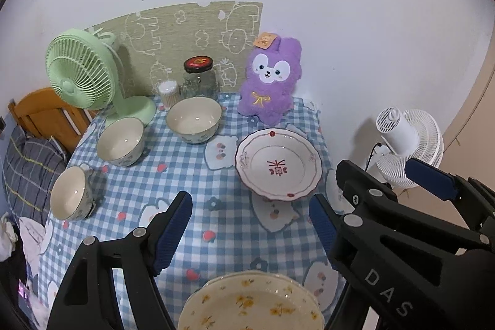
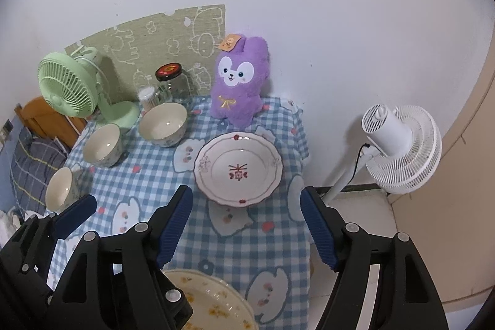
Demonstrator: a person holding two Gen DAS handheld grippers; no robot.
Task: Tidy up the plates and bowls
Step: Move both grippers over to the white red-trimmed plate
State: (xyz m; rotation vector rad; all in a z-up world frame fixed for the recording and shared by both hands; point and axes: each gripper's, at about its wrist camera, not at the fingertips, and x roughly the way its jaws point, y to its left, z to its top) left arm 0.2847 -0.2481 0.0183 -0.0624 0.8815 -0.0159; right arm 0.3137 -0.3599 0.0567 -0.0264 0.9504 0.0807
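above the checked tablecloth [image 1: 216,175], both tools tilt downward side by side. left gripper [image 1: 250,224] stands wide, nothing between its ribbed blue pads; right gripper [image 2: 246,229] likewise gapes empty. glossy red-flowered plate [image 1: 278,164], scalloped at the rim, sits right of centre. yellow-flowered plates [image 1: 252,303] lie stacked at the bottom edge. three smooth round bowls [image 1: 194,119] curve along the left, the large one beside a fuzzy purple plush [image 1: 270,82].

A home bedroom: bed [image 1: 34,150], plush toy [image 1: 269,82], tablecloth [image 1: 198,193]
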